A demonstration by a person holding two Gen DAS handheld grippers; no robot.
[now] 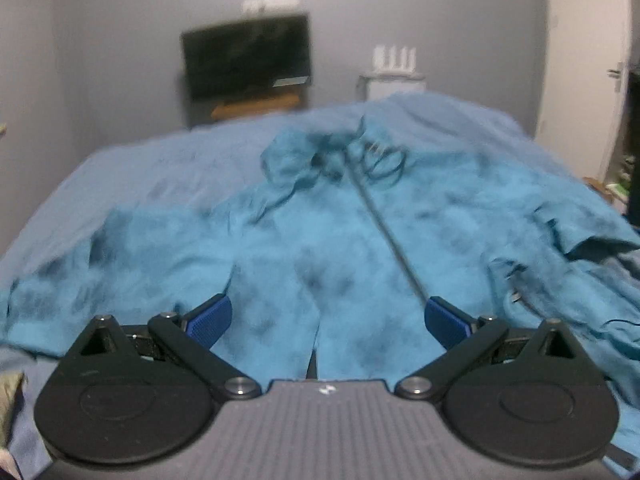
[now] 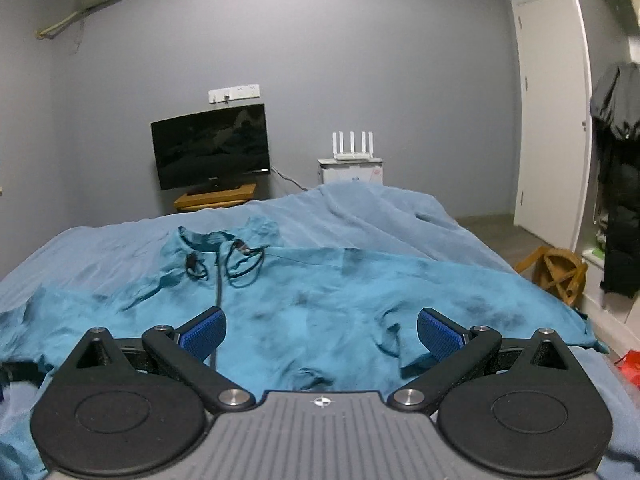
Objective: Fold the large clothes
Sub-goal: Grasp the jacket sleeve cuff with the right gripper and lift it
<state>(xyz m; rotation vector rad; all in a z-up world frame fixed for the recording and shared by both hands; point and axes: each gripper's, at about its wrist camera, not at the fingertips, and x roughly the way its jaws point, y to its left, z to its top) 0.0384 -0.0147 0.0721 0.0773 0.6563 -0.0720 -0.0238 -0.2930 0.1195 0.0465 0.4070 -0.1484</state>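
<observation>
One teal jacket (image 2: 304, 300) lies spread across the middle of both views, front up, on a bed w/ a lighter blue sheet (image 2: 384, 208). Its zipper (image 1: 384, 228) runs from the collar area down toward the lower centre of the left wrist frame, closed as far as can be seen. Dark drawstrings (image 2: 244, 264) loop near the collar (image 2: 204, 240), centre-left in the right wrist view. Fabric is wrinkled; one sleeve bunches at the right edge of the left wrist frame.

Left gripper (image 1: 326, 320) hovers over the jacket's lower part, jaws wide apart, nothing between the blue pads (image 1: 210, 320). Right gripper (image 2: 320, 330) likewise sits above the hem area, jaws spread, empty; a fold of cloth lies just under its right pad.

Beyond the bed, upper centre-left: a dark TV (image 2: 210, 146) on a wooden stand (image 2: 216, 198). To its right, a white router (image 2: 354, 146) on a white box. White door (image 2: 548, 108) at right, dark clothes (image 2: 618, 176) hanging at far right edge. Left wrist view is blurred.
</observation>
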